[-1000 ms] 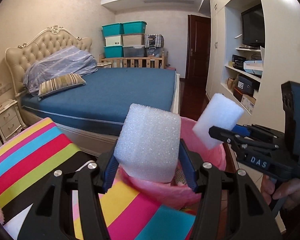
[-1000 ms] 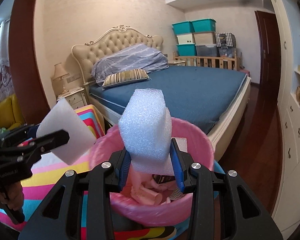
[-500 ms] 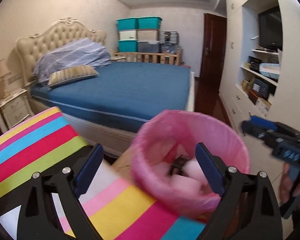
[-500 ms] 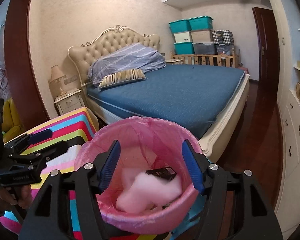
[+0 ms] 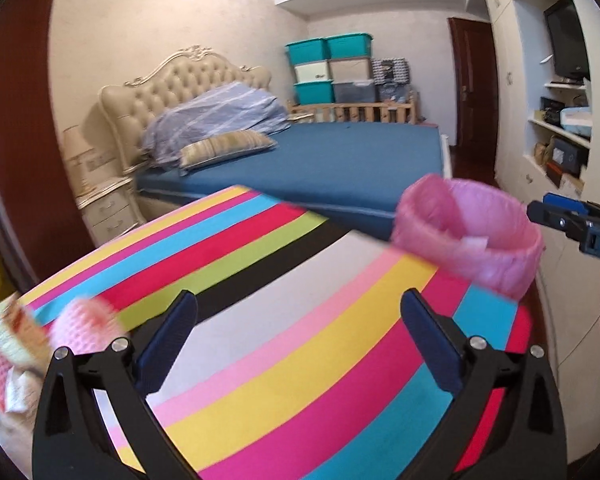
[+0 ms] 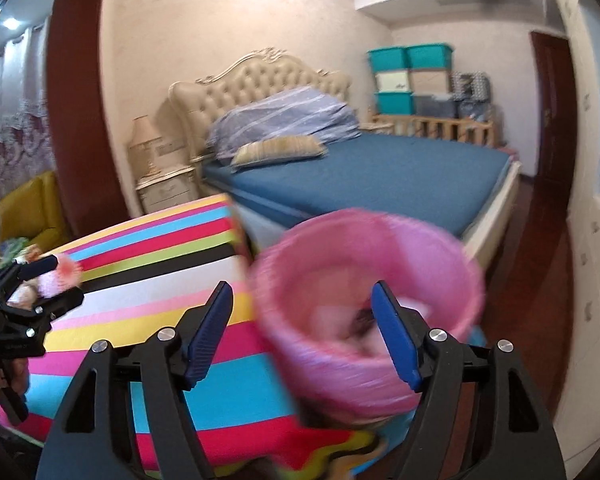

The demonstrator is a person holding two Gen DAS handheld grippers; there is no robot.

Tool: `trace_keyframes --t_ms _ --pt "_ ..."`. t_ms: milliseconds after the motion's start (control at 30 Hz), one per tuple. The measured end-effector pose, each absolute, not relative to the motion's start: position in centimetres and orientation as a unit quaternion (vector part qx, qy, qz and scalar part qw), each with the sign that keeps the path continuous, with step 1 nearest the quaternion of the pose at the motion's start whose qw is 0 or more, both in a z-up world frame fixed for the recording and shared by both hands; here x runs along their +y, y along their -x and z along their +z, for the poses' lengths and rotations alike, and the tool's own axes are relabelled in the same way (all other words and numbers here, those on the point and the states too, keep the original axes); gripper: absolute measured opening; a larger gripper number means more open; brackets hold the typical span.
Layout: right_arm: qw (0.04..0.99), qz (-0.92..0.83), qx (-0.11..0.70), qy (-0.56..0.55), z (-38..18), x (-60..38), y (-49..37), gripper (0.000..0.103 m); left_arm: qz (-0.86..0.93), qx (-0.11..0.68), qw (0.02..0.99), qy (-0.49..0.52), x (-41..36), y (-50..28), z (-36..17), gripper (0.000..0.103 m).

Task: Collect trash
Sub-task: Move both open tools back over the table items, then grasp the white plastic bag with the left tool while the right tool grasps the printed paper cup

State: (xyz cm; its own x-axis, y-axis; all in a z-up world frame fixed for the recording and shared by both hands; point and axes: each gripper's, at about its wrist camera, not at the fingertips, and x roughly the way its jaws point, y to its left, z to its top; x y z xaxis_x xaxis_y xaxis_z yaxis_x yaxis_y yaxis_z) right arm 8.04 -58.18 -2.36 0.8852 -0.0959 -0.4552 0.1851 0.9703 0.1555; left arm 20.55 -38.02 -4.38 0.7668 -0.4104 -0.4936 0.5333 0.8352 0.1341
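Note:
My left gripper [image 5: 296, 308] hangs over the striped tablecloth [image 5: 260, 264], its jaws still opening and nothing between them. A pink foam net [image 5: 86, 324] and crumpled wrappers [image 5: 8, 344] lie blurred at the table's left edge, left of its fingers. The pink-lined trash bin [image 5: 466, 236] stands at the table's far right corner with white foam [image 5: 474, 244] inside. My right gripper [image 6: 300, 292] is just in front of the bin [image 6: 364, 280], jaws opening and holding nothing. In the right wrist view the left gripper [image 6: 66, 280] is near the pink net [image 6: 62, 274].
A blue bed [image 5: 340, 160] lies beyond the table, with a nightstand [image 5: 108, 208] and lamp [image 5: 74, 148] to its left. A yellow chair [image 6: 32, 212] stands at far left. White wall cabinets [image 5: 556, 128] and dark wood floor [image 6: 536, 280] run along the right.
Both grippers let their white foam blocks drop into the pink bin and opened wide. The left gripper swung left over the table; the right one shifted slightly left.

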Motion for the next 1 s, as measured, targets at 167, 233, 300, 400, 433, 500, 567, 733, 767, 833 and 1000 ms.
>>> trace_keyframes --t_ms 167,233,300,400,433,500,567,733,767,833,1000 --pt "0.963 -0.017 0.254 -0.09 -3.7 -52.1 -9.9 0.069 -0.206 0.246 0.936 -0.143 -30.9 -18.7 -5.4 0.098" --pt "0.96 0.006 0.265 -0.086 -4.3 -49.8 -10.5 0.069 -0.184 0.244 0.941 -0.148 -28.3 -18.0 -5.4 0.098" --pt "0.957 0.029 0.278 -0.081 -4.7 -47.0 -11.4 0.069 -0.162 0.244 0.945 -0.146 -25.7 -17.3 -5.3 0.098" --pt "0.953 0.054 0.289 -0.073 -4.7 -43.7 -12.1 0.069 -0.121 0.236 0.955 -0.135 -21.1 -16.0 -4.8 0.098" --pt "0.952 0.061 0.293 -0.069 -4.7 -42.8 -12.2 0.069 -0.113 0.234 0.957 -0.131 -20.0 -15.7 -4.7 0.098" --pt "0.95 0.075 0.298 -0.053 -4.6 -40.5 -12.6 0.069 -0.089 0.236 0.961 -0.117 -17.4 -15.2 -4.5 0.098" --pt "0.948 0.087 0.303 -0.046 -4.6 -38.7 -12.9 0.069 -0.054 0.238 0.965 -0.1 -14.7 -14.6 -4.3 0.098" --pt "0.942 0.11 0.316 -0.034 -4.6 -34.9 -13.9 0.069 0.008 0.238 0.97 -0.055 -8.5 -13.5 -4.1 0.098" --pt "0.94 0.117 0.319 -0.026 -4.6 -33.8 -14.1 0.069 0.014 0.239 0.969 -0.055 -8.3 -13.6 -4.0 0.098" --pt "0.939 0.124 0.32 -0.016 -4.5 -33.1 -14.1 0.069 0.032 0.247 0.967 -0.058 -6.9 -14.0 -4.2 0.098" --pt "0.935 0.144 0.325 0.005 -4.4 -30.1 -14.8 0.069 0.034 0.275 0.96 -0.047 -5.1 -15.9 -4.7 0.098"
